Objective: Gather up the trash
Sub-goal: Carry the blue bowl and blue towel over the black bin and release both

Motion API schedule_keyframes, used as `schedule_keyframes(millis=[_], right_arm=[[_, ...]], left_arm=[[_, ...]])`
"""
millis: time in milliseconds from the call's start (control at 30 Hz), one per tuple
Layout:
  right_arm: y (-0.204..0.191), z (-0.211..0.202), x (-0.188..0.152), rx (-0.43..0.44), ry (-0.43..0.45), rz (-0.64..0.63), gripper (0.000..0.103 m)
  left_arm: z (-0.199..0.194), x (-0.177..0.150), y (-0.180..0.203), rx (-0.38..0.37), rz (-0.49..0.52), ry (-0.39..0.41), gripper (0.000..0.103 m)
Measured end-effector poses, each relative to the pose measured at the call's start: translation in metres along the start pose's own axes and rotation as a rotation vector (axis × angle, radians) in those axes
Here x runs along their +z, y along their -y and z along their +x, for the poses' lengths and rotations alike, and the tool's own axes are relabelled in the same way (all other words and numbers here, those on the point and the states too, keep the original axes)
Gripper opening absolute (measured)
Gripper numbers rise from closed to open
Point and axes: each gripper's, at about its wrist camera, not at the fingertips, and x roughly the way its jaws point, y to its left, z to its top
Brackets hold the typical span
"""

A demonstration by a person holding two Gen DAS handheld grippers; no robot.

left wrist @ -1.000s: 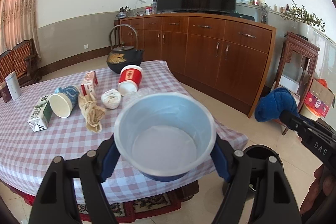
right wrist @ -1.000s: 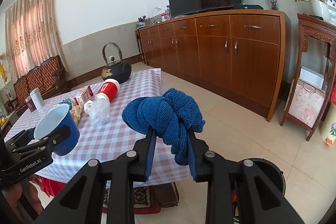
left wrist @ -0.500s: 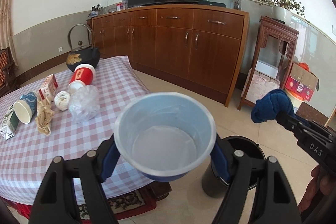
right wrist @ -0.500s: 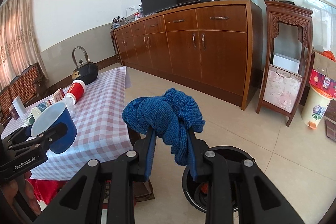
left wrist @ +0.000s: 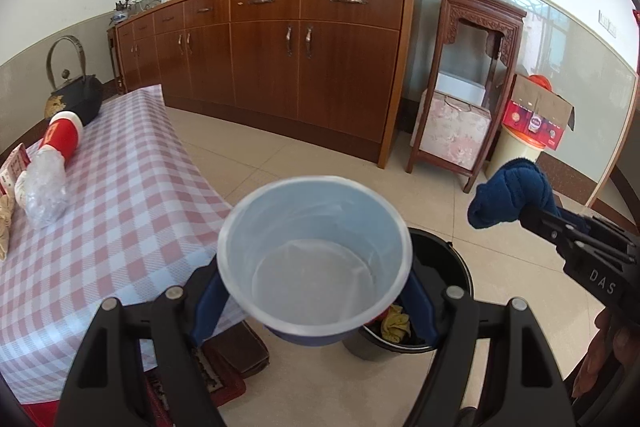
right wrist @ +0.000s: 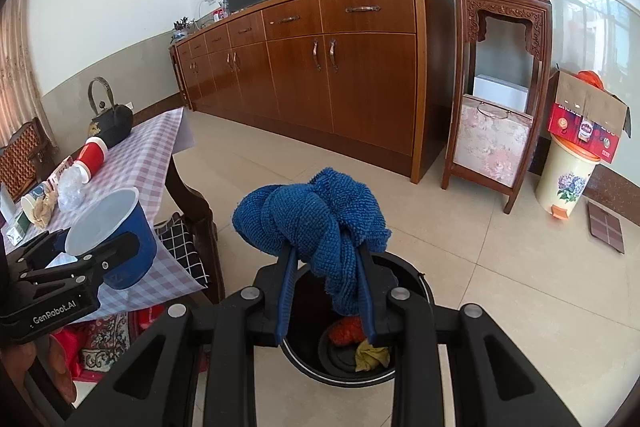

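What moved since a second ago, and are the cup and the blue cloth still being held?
Both grippers swung away from the checked table to above the black bin on the floor. The left gripper still holds the blue cup, the right gripper the blue cloth. The trash on the table stayed put.

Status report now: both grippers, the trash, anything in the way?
Left gripper shut on blue cup. Right gripper shut on blue cloth. Black bin below both. Nothing in the way.

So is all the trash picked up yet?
Not yet. Some scraps already lie in the black bin. The left tongs hold a blue cup and the right tongs a blue cloth, both near it. A red cup and plastic wrap wait on the table.
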Motion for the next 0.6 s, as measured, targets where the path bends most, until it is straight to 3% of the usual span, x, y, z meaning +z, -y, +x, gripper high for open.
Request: schedule_keyframes(millis=[300,600], right_arm=[[0.036,0.025,-0.018,-0.026,-0.082,-0.008,0.03],[0.063,0.068,-0.034,0.013,-0.176,-0.062,0.03]], left_arm=[[0.041,-0.006,0.033,-0.062,0.059,-0.079,0.077],[0.084,-0.017,0.055,-0.106,0.103,-0.172,0.077]])
